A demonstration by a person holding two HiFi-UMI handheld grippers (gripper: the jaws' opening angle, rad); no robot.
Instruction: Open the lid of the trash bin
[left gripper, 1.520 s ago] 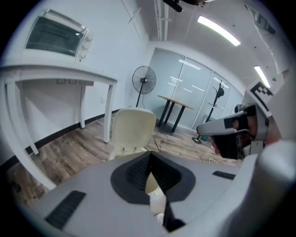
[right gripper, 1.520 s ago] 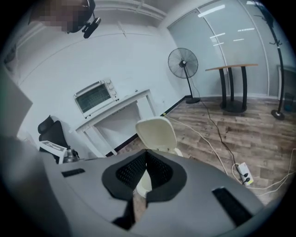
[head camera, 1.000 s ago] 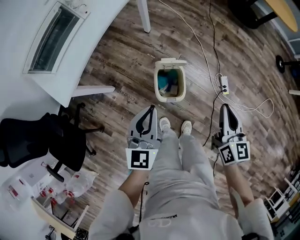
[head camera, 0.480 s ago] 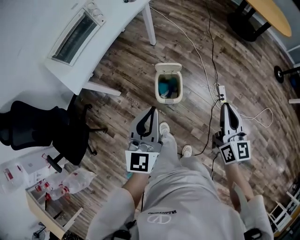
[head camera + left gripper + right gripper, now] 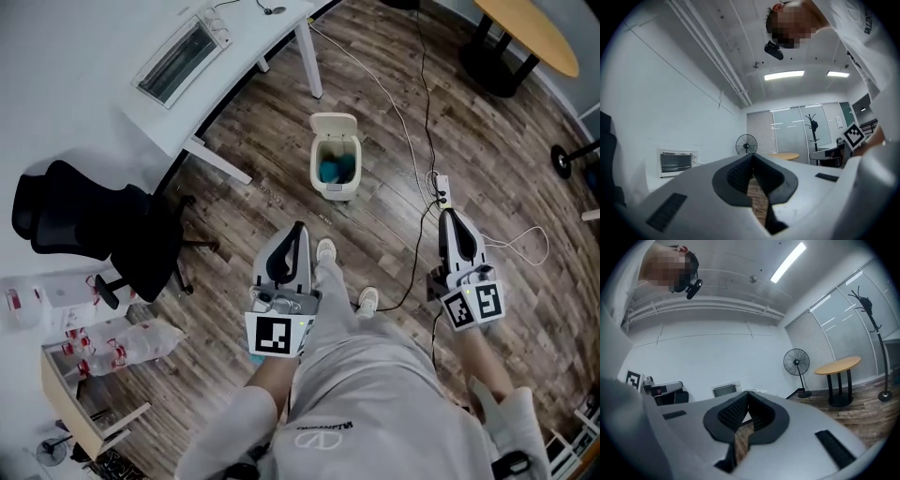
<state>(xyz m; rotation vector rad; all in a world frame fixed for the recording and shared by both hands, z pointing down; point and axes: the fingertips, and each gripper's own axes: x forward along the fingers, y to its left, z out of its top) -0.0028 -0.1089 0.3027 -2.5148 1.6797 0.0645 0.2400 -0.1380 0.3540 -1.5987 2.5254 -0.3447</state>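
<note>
1. The trash bin [image 5: 334, 193] is standing on the wooden floor [image 5: 253, 141], ahead of the person's shoes [image 5: 325, 250] and well apart from both tongs.
2. Bare floor is lying around the bin on its near and left sides. A leg [image 5: 310, 58] of the white worktop [image 5: 112, 37] is standing beyond it to the left.
3. Cables [image 5: 412, 122] are running over the floor to the right of the bin, leading down to a power strip [image 5: 442, 186] near the right tongs.
4. A black office chair [image 5: 89, 230] is sitting to the left of the left tongs, close to the worktop's edge. A round wooden table [image 5: 525, 33] is standing far off at the upper right.
5. The left tongs [image 5: 298, 231] are pointing forward toward the bin, just beside the person's light trouser leg. Their jaws are meeting at the tips with nothing between them.
6. The right tongs [image 5: 447, 217] are hanging to the right of the legs, over a cable. Their jaws are also pressing together, empty.
7. The bin is showing as cream-coloured and rectangular. Its lid [image 5: 333, 122] is standing tipped up at the far edge, and something teal [image 5: 330, 169] is lying inside the open mouth.
</note>
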